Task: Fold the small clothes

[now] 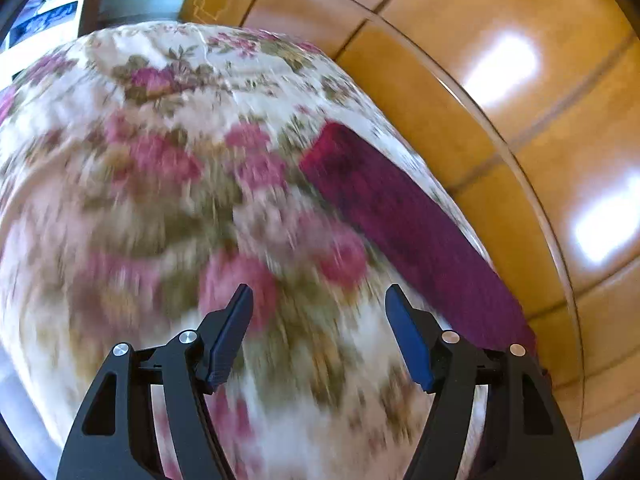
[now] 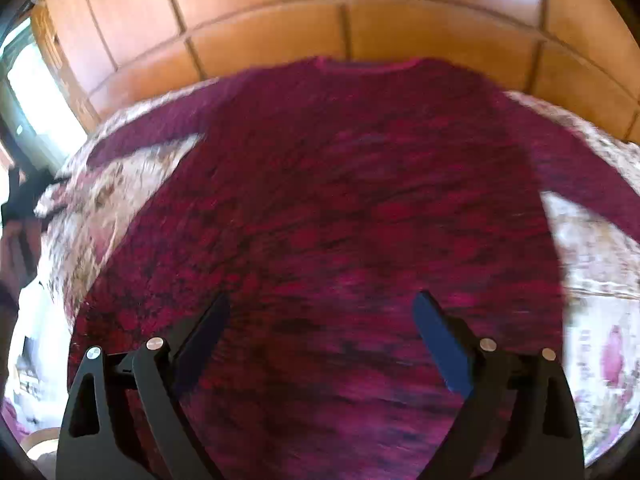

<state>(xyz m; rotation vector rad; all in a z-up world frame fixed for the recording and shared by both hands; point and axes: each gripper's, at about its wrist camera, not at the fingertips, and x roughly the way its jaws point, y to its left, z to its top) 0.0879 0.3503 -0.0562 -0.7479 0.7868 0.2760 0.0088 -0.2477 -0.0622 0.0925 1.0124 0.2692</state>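
Both claws gape wide, holding nothing: right claw [image 2: 320, 316] low centre of its view over the body of the dark magenta knitted sweater [image 2: 340, 200], spread flat, neckline at top; left claw [image 1: 319, 308] above the floral-print cloth [image 1: 160, 160] covering the tabletop, one sleeve [image 1: 400, 216] running diagonally to its right. Judgement: pinch sleeve cuff first, fold inward, keep knit flat

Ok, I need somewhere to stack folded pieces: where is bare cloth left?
The floral cloth left of the sweater's sleeve is bare. The sweater fills the middle; only narrow floral corners border it.
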